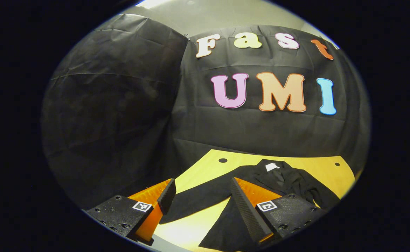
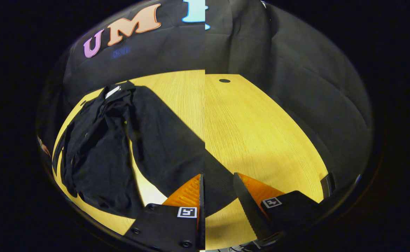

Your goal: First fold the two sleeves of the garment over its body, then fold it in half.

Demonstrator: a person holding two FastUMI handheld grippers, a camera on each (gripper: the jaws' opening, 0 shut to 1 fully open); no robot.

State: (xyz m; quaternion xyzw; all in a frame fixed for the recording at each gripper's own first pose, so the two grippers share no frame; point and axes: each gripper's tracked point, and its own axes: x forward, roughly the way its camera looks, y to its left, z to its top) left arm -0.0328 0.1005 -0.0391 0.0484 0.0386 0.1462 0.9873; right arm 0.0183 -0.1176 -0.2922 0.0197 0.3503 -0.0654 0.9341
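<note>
Black garment [image 2: 103,147] lies spread on the wooden table [image 2: 261,133], collar toward the back edge by the cloth wall, one sleeve [image 2: 169,147] stretched out flat toward the front edge. Left gripper [image 1: 201,201] hangs above the other sleeve [image 1: 197,199], jaws wide apart, nothing held. Right gripper [image 2: 217,192] sits released too (its fingers straddle the sleeve's end), not pinching.

No readable text or labels.
</note>
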